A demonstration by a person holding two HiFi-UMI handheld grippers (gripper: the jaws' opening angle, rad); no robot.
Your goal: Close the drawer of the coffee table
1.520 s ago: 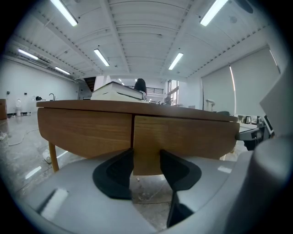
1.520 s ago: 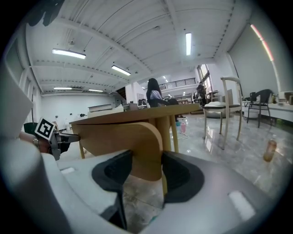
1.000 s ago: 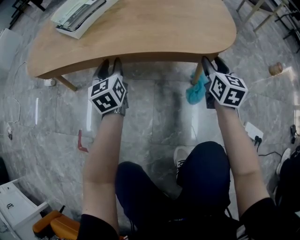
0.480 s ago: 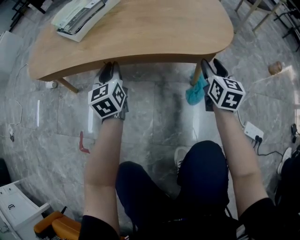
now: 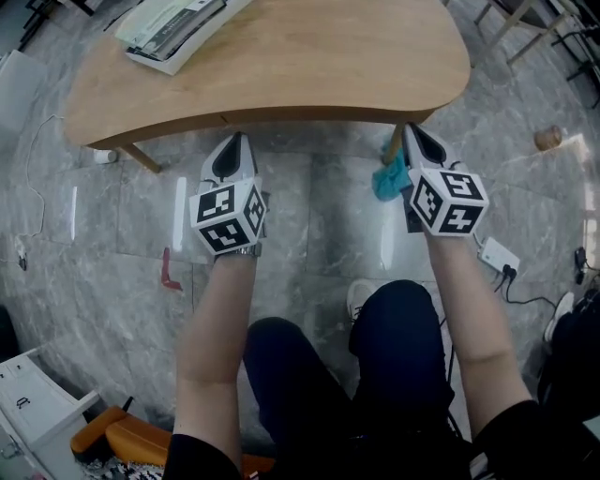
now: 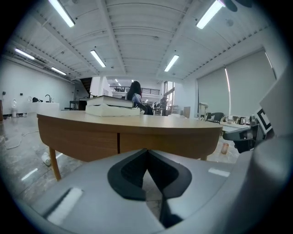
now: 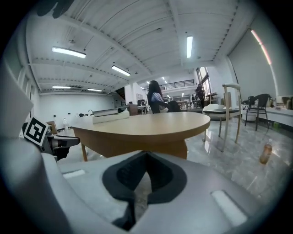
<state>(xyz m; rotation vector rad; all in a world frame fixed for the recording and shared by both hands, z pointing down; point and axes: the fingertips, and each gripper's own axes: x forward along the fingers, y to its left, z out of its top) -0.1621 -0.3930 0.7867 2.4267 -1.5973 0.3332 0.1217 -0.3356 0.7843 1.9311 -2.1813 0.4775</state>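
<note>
The wooden coffee table (image 5: 281,56) stands ahead of me. Its drawer front (image 6: 165,142) sits flush in the apron, with a thin vertical seam at its left end. My left gripper (image 5: 235,142) hovers a little short of the table's front edge, its jaws shut with nothing between them. My right gripper (image 5: 416,137) is level with it near the right table leg (image 5: 397,142), also shut and empty. In the left gripper view the left gripper (image 6: 147,154) points at the apron. The right gripper (image 7: 145,156) faces the table's rounded end (image 7: 151,125).
A stack of books and papers (image 5: 173,28) lies on the table's far left. A teal cloth (image 5: 389,178) lies on the floor by the right leg. A red scrap (image 5: 169,277), a power strip (image 5: 497,255) and a cup (image 5: 547,139) are on the marble floor. A chair (image 7: 231,114) stands to the right.
Both grippers have drawn back from under the table's edge toward me and risen a little. Their jaws, apart before, have come together.
</note>
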